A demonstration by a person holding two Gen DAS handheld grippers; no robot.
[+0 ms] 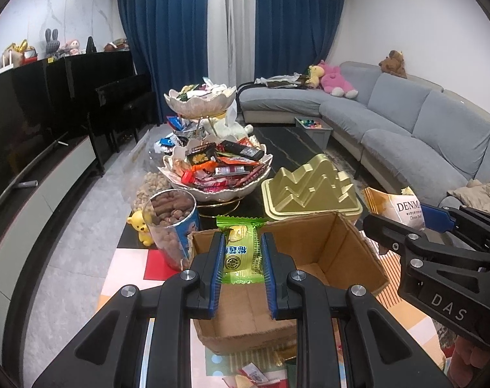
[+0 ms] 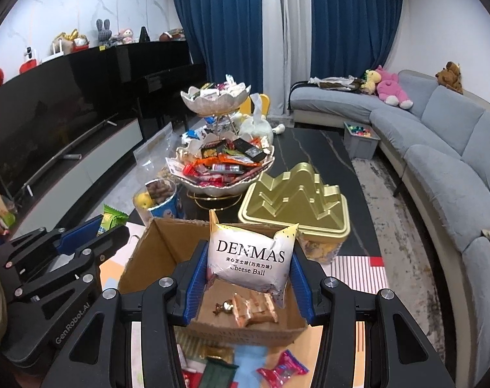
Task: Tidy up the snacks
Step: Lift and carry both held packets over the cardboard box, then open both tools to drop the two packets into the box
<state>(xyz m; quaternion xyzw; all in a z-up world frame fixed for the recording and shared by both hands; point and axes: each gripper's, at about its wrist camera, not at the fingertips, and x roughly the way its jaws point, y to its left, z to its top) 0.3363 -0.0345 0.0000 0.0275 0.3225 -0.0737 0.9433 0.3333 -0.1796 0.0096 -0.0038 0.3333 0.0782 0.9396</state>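
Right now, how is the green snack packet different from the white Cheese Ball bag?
The green snack packet is small, slim and bright green; the white Cheese Ball bag is bigger, puffier and white with gold corners. The left gripper holds the packet, the right gripper holds the bag. The packet's print looks upside down; the bag's reads upright. Both are sealed snacks, pinched between blue fingers above the cardboard box.

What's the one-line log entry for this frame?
left tool: shut on green snack packet | right tool: shut on Cheese Ball bag | both above cardboard box | stage: carrying
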